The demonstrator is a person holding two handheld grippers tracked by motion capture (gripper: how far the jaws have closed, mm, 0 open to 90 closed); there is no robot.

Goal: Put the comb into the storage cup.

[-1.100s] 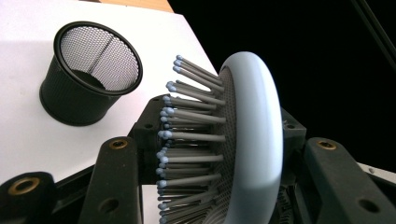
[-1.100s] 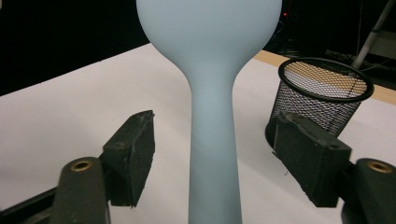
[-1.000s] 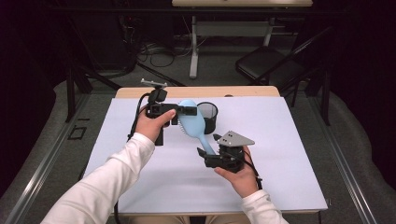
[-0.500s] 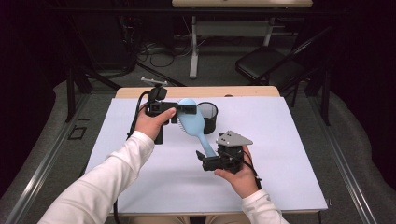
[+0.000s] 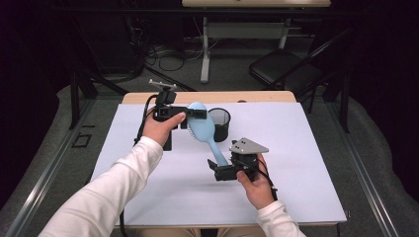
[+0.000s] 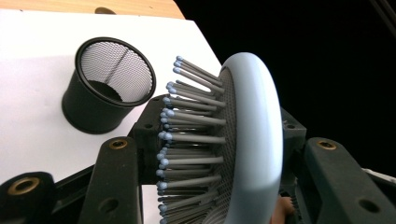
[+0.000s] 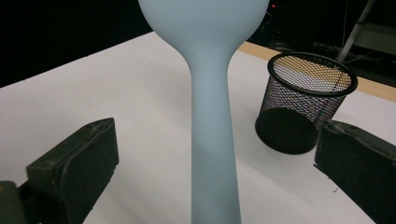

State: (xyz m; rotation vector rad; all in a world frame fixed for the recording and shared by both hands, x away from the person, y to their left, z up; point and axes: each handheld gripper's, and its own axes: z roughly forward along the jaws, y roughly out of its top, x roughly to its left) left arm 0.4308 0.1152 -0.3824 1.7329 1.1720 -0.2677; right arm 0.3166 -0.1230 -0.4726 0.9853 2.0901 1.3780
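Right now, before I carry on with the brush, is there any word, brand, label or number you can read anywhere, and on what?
None: no readable text in any view.
Hairbrush: plain light blue, no brand on head or handle.
Mesh cup: plain black mesh, no label.
Left gripper and right gripper: black bodies, no markings legible.
White table cover: blank.

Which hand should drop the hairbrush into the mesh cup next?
Left, probably. The left tongs are clamped on the hairbrush head, right beside the mesh cup. The right tongs have just opened; their pads stand clear of the handle.
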